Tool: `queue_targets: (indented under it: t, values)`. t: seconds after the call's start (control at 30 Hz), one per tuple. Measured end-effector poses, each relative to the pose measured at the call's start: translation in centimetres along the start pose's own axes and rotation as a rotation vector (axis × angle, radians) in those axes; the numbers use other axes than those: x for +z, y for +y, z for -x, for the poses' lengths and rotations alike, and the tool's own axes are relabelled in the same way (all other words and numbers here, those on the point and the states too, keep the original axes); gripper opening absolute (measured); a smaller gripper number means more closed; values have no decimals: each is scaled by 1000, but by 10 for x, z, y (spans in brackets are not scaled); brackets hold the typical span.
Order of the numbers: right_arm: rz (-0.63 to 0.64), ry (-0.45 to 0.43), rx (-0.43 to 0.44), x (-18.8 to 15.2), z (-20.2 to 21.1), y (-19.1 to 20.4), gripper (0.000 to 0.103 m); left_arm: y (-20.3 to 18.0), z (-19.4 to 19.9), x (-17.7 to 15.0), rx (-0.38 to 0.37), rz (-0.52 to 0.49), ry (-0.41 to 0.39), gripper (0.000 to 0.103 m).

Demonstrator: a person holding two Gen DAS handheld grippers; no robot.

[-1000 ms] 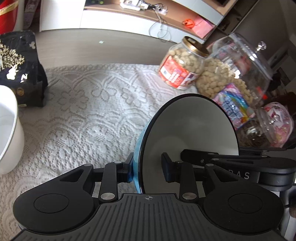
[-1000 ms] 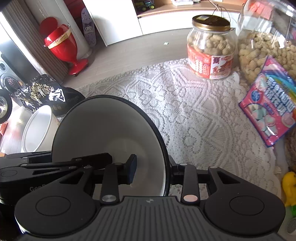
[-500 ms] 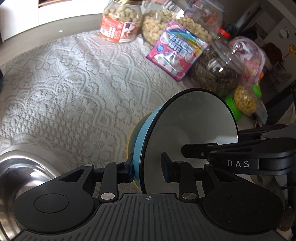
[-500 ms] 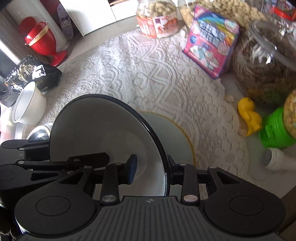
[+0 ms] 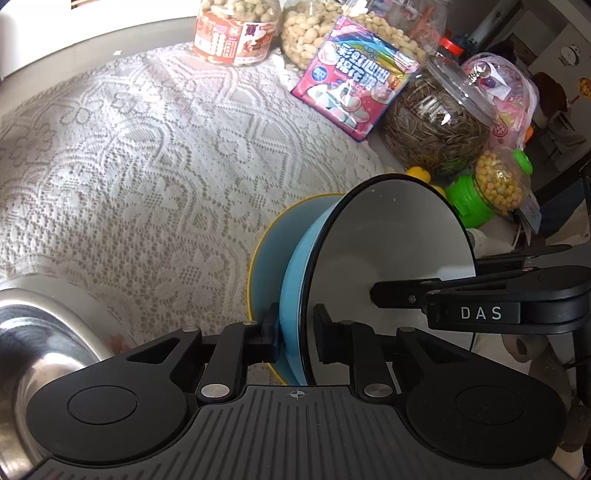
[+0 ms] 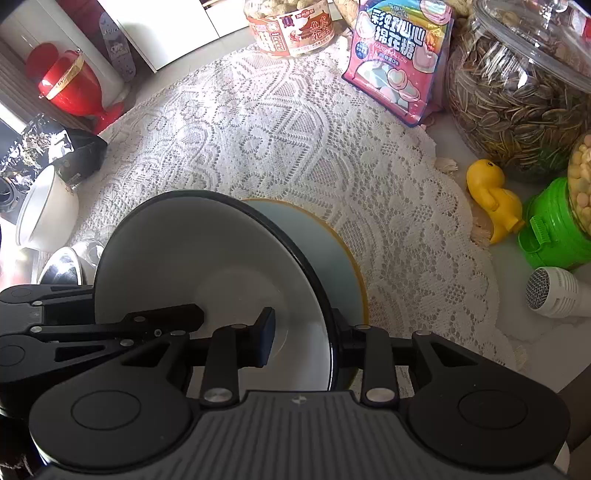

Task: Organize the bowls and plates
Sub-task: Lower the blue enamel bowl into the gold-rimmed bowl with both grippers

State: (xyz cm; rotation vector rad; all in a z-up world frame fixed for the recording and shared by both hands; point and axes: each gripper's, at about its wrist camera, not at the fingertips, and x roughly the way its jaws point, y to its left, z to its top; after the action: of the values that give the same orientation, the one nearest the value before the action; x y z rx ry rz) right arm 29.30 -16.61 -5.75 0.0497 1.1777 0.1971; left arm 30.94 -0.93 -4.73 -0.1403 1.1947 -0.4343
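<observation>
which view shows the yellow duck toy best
The right wrist view: the yellow duck toy is whole and unobstructed beside the green container. The left wrist view shows only a yellow sliver above the held bowl's rim.

The black-rimmed blue bowl [image 5: 391, 258] now sits over the yellow-rimmed blue plate [image 5: 273, 243]; the left gripper [image 5: 295, 332] jaws have just been closing on its rim

- A home living or dining room.
- Lace cloth [image 6: 295, 129] covers the bench.
- Snack jars: peanuts [image 5: 234, 31], sunflower seeds [image 6: 517, 99].
- Marshmallow bag [image 6: 399, 55], yellow duck toy [image 6: 491, 199].
</observation>
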Motion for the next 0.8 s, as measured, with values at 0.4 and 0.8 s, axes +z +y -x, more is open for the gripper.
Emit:
queue_targets:
  t: [0.4,0.8]
  values:
    - [30,-25,-27,-1,13,1,30,8,6,2,-27,10,9,20]
    - [47,-33,-34,1,10,1,27,0,13,-1,16,-41,-22,23]
